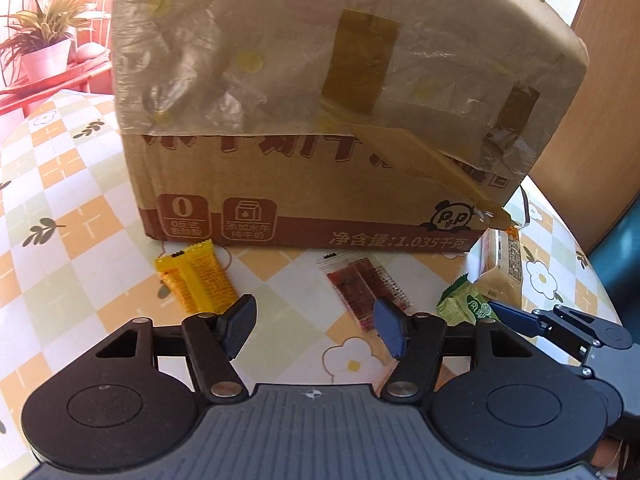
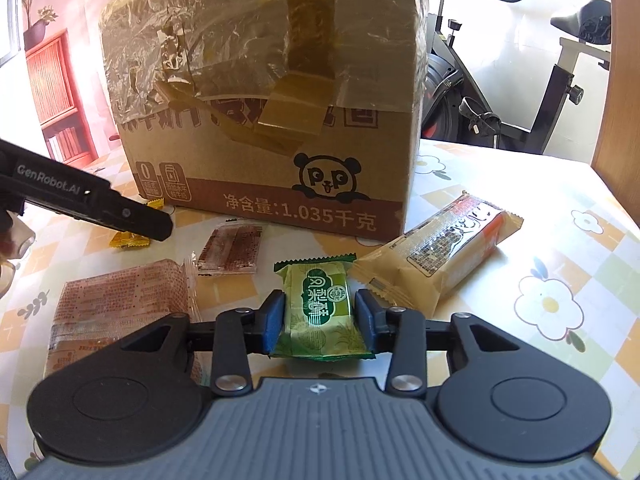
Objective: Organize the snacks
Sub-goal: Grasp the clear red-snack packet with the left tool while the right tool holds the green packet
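My right gripper (image 2: 320, 316) is shut on a green wrapped snack (image 2: 320, 304), its blue pads pressing both sides just above the table. In the left wrist view that green snack (image 1: 464, 306) shows at the right. My left gripper (image 1: 316, 330) stands open over the checked tablecloth (image 1: 72, 208) with nothing between its fingers. A yellow snack (image 1: 196, 276) lies just ahead of its left finger. A clear packet of red-brown strips (image 1: 366, 292) lies by its right finger. A taped cardboard box (image 1: 320, 100) stands behind all of these.
A long beige snack bar (image 2: 440, 248) lies right of the box (image 2: 272, 120), and a large reddish packet (image 2: 120, 312) lies at the front left. An exercise bike (image 2: 500, 80) stands beyond the table's far edge. A wooden panel (image 2: 624, 100) rises at the right.
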Tool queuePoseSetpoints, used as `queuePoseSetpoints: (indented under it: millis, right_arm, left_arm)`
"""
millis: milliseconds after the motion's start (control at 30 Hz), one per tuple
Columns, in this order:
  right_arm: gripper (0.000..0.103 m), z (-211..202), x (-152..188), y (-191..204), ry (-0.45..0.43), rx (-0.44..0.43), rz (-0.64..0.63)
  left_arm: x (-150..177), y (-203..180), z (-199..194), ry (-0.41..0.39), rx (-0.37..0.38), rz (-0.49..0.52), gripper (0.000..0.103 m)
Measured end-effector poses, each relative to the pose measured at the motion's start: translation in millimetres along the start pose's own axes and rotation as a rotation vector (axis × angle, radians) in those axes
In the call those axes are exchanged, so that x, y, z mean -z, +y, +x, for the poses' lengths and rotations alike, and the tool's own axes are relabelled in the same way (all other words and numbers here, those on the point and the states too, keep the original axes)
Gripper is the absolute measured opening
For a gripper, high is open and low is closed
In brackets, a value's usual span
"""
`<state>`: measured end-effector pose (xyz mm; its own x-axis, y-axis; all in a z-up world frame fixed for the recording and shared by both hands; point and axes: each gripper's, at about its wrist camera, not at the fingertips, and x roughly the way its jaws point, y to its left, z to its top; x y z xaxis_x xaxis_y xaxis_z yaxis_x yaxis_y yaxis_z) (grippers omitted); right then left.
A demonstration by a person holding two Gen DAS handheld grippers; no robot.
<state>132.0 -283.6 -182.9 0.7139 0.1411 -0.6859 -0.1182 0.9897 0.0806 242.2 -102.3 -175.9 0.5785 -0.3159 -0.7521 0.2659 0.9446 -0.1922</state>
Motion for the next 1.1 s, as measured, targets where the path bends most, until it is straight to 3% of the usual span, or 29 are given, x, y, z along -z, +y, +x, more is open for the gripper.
queuePoseSetpoints:
  millis: [233, 533, 700, 1100]
  right_arm:
    - [0.04, -3, 2, -4, -0.012, -0.004, 0.023]
    - [0.039, -5, 1, -7, -0.016, -0.018, 0.035]
    - [0.039, -5, 1, -8, -0.017, -0.025, 0.043]
    - [0.039, -5, 1, -7, -0.02, -0.023, 0.043]
  left_arm:
    - [-14, -23, 39, 0.048, 0.0, -0.052, 0.07]
    - [-21, -47, 68, 0.061, -0.123, -0.013, 0.077]
    - [-19, -65, 80, 0.073, -0.189, 0.072, 0.078]
    - [8, -33, 58, 0.07, -0.14, 0.116, 0.057]
